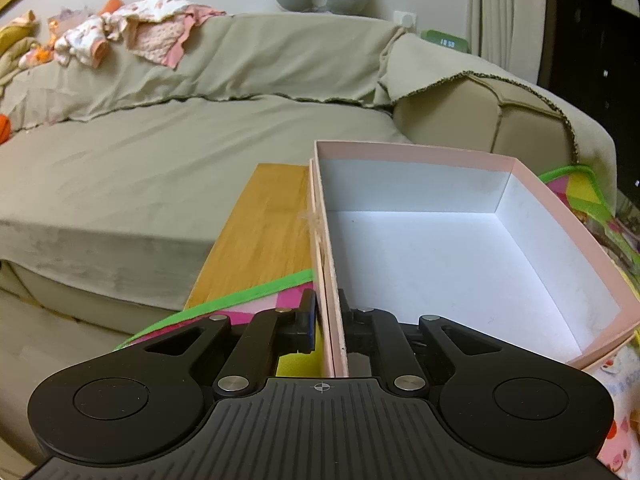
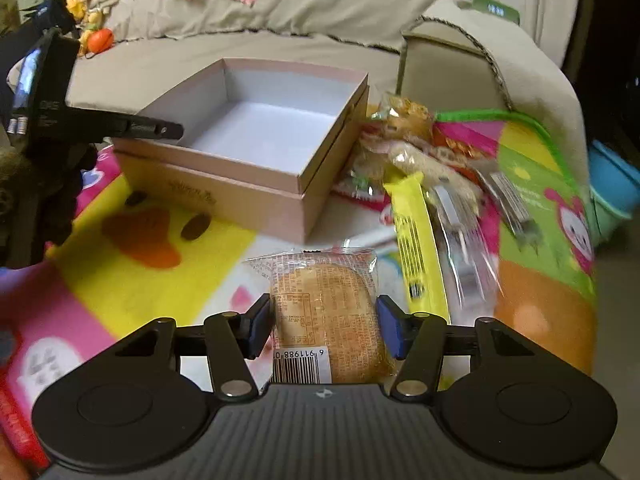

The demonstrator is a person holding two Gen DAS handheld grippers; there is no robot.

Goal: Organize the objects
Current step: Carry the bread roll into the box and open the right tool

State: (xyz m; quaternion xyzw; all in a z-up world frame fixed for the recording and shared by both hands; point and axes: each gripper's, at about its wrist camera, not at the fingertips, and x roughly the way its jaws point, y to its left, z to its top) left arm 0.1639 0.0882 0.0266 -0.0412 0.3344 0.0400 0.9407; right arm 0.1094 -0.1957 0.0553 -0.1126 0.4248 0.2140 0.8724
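A pink open box (image 1: 472, 256) with a white inside sits on a colourful play mat; it holds nothing. My left gripper (image 1: 328, 320) is shut on the box's left wall (image 1: 326, 240), one finger outside and one inside. In the right wrist view the same box (image 2: 256, 152) lies ahead at the left, with the left gripper (image 2: 160, 130) at its near-left rim. My right gripper (image 2: 324, 324) is shut on a wrapped round pastry (image 2: 328, 312) with a barcode label, held above the mat. A pile of snack packets (image 2: 432, 172) lies right of the box.
A yellow packet (image 2: 416, 240) and clear wrappers (image 2: 472, 240) lie on the play mat (image 2: 132, 272). A beige sofa (image 1: 160, 160) with baby clothes (image 1: 132, 28) stands behind. A strip of wood floor (image 1: 264, 232) lies left of the box. A blue-green tub (image 2: 612, 188) is at the far right.
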